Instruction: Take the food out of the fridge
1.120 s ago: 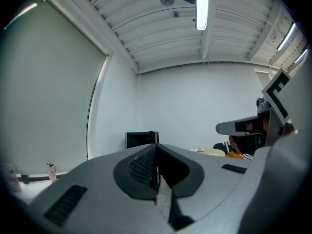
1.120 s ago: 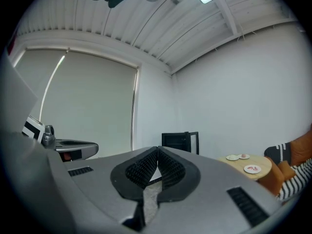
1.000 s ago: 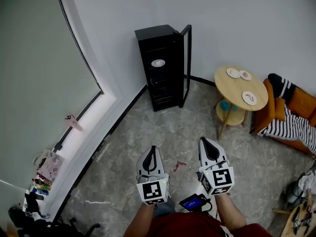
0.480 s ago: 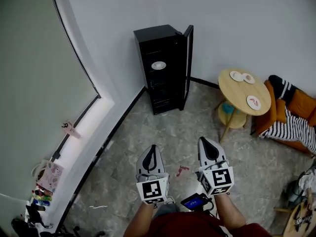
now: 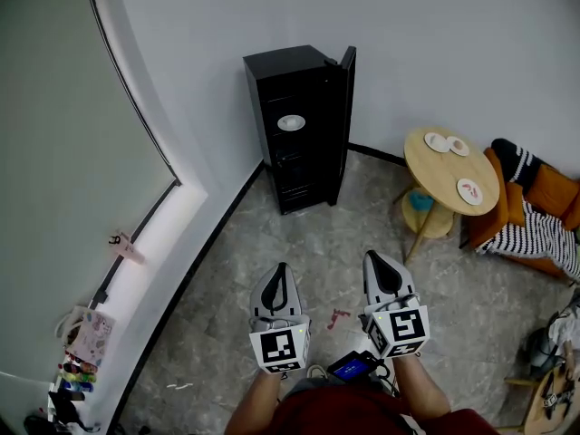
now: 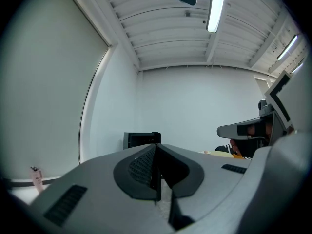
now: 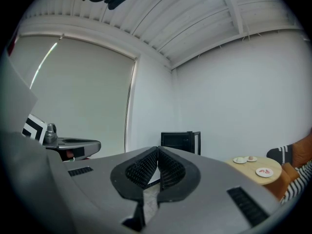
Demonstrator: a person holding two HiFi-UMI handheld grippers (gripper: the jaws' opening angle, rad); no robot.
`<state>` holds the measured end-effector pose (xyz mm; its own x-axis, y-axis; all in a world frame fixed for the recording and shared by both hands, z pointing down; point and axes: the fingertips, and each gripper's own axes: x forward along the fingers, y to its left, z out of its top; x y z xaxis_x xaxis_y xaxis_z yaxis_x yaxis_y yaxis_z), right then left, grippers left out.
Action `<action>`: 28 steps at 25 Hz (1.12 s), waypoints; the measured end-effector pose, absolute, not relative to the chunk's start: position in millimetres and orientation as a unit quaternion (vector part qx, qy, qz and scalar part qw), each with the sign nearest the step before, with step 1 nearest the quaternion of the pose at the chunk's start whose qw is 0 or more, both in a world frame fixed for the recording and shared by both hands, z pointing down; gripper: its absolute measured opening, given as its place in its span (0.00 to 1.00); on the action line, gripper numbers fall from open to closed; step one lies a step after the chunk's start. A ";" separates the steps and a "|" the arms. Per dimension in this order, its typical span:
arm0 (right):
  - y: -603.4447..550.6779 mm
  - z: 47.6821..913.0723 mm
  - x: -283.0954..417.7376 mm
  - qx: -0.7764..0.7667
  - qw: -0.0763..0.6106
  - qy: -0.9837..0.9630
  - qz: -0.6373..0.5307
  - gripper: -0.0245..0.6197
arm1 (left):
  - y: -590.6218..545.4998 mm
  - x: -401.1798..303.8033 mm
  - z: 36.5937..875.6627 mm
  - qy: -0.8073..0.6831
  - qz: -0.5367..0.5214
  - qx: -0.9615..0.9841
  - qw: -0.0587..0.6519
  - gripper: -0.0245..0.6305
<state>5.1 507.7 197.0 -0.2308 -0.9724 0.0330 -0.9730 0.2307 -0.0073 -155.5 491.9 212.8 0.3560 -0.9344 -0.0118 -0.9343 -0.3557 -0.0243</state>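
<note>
Left gripper (image 5: 282, 272) and right gripper (image 5: 373, 261), ribbed black pads closed on nothing, face the boxy black fridge (image 5: 304, 130) well ahead, door open, round white plate (image 5: 291, 122) inside.

White walls (image 5: 453, 43), grey stone floor (image 5: 299, 252).

Round wooden table (image 5: 439, 176): ahead and right of the right gripper (image 5: 374, 260). Orange sofa (image 5: 554, 188), striped blanket (image 5: 530, 235): farther right. Roller blind (image 5: 63, 152): far left of the left gripper (image 5: 281, 271). Grey marbled floor (image 5: 308, 243): beneath both.
</note>
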 end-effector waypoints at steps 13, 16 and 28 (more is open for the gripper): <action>469.4 193.6 -9.2 0.609 0.009 -0.793 0.007 0.07 | 459.7 -166.6 210.5 0.575 0.005 -0.818 0.021 0.06; 456.2 193.6 -0.9 0.609 0.009 -0.793 0.003 0.07 | 447.5 -159.1 209.7 0.576 0.005 -0.817 0.020 0.06; 389.6 197.3 44.4 0.603 0.002 -0.798 0.007 0.07 | 386.9 -112.8 212.7 0.578 -0.010 -0.816 0.025 0.06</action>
